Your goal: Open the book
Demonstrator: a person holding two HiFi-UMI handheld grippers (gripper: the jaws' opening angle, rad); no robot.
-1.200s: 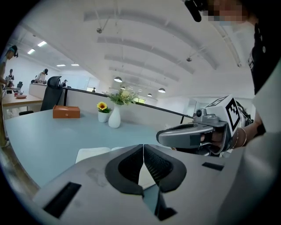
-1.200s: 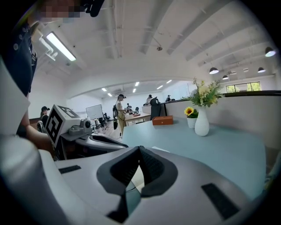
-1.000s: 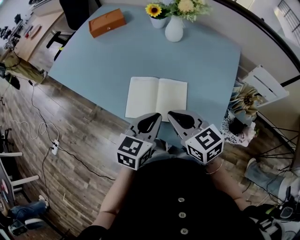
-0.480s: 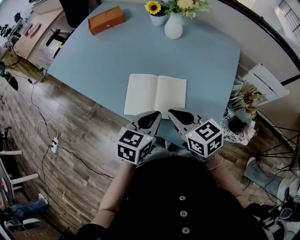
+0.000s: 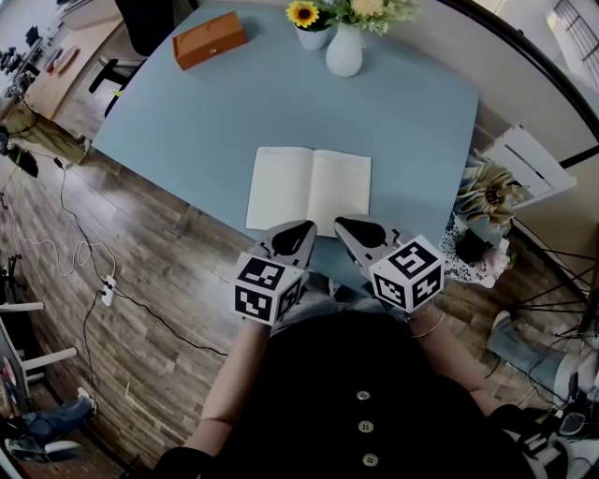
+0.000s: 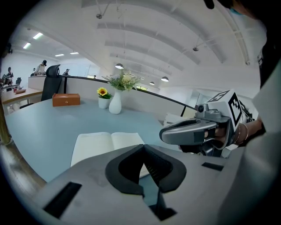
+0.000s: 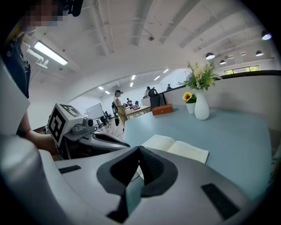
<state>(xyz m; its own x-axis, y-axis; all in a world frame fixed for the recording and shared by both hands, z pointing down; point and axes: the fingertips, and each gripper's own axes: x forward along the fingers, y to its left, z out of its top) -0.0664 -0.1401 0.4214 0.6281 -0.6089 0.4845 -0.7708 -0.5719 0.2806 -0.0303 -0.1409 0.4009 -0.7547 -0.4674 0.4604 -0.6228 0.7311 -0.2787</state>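
The book [image 5: 310, 190] lies open and flat on the blue-grey table [image 5: 215, 103], cream blank pages up; it also shows in the left gripper view [image 6: 105, 145] and the right gripper view [image 7: 175, 148]. My left gripper [image 5: 301, 231] hovers just short of the book's near edge, jaws shut and empty. Beside it my right gripper [image 5: 348, 227] is likewise shut with nothing held. Neither touches the book. Both are held close to my body, side by side.
A white vase of flowers [image 5: 344, 51] and a small sunflower pot [image 5: 309, 26] stand at the table's far edge. An orange-brown box [image 5: 209, 40] sits far left. A wooden floor with cables [image 5: 94, 271] lies left; clutter and a white rack [image 5: 519, 173] stand right.
Both grippers have drawn slightly back from the book toward my body. The book lies as before.
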